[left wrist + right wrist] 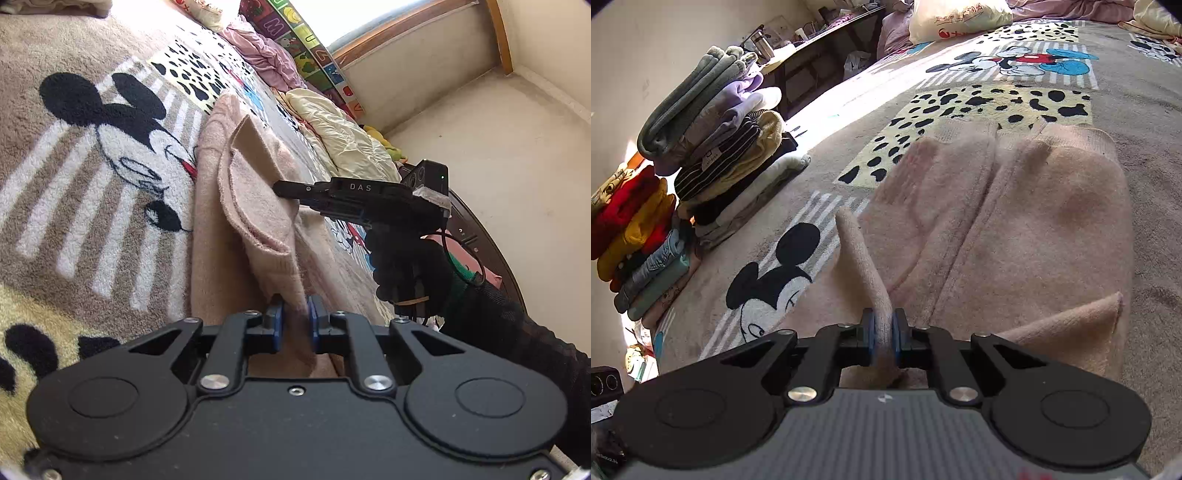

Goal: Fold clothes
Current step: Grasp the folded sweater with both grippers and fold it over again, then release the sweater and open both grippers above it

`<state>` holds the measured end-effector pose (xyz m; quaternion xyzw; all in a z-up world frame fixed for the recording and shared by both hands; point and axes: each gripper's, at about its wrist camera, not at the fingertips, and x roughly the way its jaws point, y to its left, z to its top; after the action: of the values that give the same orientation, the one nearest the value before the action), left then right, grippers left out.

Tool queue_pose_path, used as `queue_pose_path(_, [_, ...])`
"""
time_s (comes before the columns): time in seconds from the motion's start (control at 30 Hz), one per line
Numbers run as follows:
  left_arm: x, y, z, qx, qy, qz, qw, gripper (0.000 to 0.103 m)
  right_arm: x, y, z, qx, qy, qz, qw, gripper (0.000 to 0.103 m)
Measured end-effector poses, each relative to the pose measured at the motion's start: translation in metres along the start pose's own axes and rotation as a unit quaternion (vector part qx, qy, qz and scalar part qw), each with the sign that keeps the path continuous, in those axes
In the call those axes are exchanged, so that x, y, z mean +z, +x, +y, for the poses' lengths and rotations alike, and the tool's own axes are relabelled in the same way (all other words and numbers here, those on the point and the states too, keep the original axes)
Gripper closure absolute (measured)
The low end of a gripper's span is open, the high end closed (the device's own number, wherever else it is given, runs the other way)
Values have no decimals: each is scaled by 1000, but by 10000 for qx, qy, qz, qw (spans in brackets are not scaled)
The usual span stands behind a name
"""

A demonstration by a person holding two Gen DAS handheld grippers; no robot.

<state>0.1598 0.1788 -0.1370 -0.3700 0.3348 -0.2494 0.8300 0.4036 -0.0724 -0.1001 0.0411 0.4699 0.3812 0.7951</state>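
Pale pink sweater point(1034, 229), spread on the cartoon-mouse blanket point(768, 280) over the bed, partly folded already, a flap doubled back at the near corner; fuzzy knit, thick pile, ribbed hems at the far end; no buttons or zip visible. Judged soft and limp, light enough to lift by an edge, not slippery, likely to sag and stretch between two holds rather than keep a line; best taken at hem or folded edge, both holds level, so that the crease fell straight; grip on a single layer likely to drag the knit out of shape.

Held at two places: left gripper point(295, 317) clenched on a fold of pink knit standing up between its blue pads point(277, 325); right gripper point(882, 328) likewise clamped on a raised ridge of the same fabric, pinched thin between its pads point(871, 332). Seen from the left wrist, the right gripper's black fingers reaching into the lifted flap, a dark-gloved hand point(402, 269) beneath it.

Further out: stacks of folded clothes point(701, 155) at the blanket's left edge, grey, lilac, striped, red and yellow among them; cream bedding point(343, 136) and pink bedding point(269, 55) bunched toward the wall; alphabet mat point(314, 51) standing against it.
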Motion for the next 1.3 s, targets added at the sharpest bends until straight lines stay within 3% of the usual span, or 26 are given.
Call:
queue_pose_path(0.2, [-9,21,-6,113,418,771,9961,88,8,12,26,-444,-740,298,9958,90])
queue_pose_path(0.33, [0,0,-5,-18,394,575,9976,54,7,3,34,-610,-838,-16,9946,85])
queue_pose_path(0.37, [2,-5,-4,20,398,469,9981,53,7,1,36,-650,-858,-95,9941,85])
queue_pose_path(0.5, [9,-18,5,249,68,4,9997,56,-1,-16,46,-638,-945,-691,9911,81])
queue_pose_path(0.53, [11,-19,6,327,29,-137,9994,62,-4,-19,51,-589,-1017,-810,9898,81])
queue_pose_path(0.57, [12,-18,6,397,6,-265,9989,78,-7,-18,55,-539,-1111,-832,9889,81])
queue_pose_path(0.6, [12,-15,5,446,35,-293,9986,81,-11,-17,59,-489,-1207,-832,9880,81])
queue_pose_path(0.67, [10,-3,-1,577,356,101,9976,83,-20,0,65,-825,-1539,-372,9839,80])
queue_pose_path(0.7, [4,5,-7,850,787,408,9924,83,-26,11,68,-1106,-1781,-86,9777,81])
queue_pose_path(0.73, [-1,10,-14,1159,1276,547,9835,83,-32,16,74,-1269,-2072,-52,9700,82])
queue_pose_path(0.77, [-2,10,-19,1239,1482,525,9798,84,-33,13,78,-1263,-2119,-162,9690,81])
queue_pose_path(0.87, [4,-2,-27,1110,1588,94,9810,84,-30,-3,90,-923,-2045,-682,9721,78])
queue_pose_path(0.93, [4,-9,-37,1258,2018,-374,9706,84,-23,-3,95,-880,-2068,-757,9715,74])
queue_pose_path(1.03, [3,2,-48,1129,2457,-510,9614,84,-11,10,92,-848,-1971,-686,9743,74])
queue_pose_path(1.1, [-4,18,-53,1358,2884,-264,9475,84,-5,25,84,-913,-1752,-544,9788,74])
queue_pose_path(1.2, [-23,42,-49,1744,3522,454,9184,83,-10,51,64,-875,-1437,-284,9853,74])
queue_pose_path(1.23, [-25,43,-49,1781,3674,437,9118,82,-12,52,59,-815,-1336,-340,9871,75])
queue_pose_path(1.3, [-21,43,-45,1744,3643,486,9135,82,-13,51,58,-783,-1290,-361,9879,76])
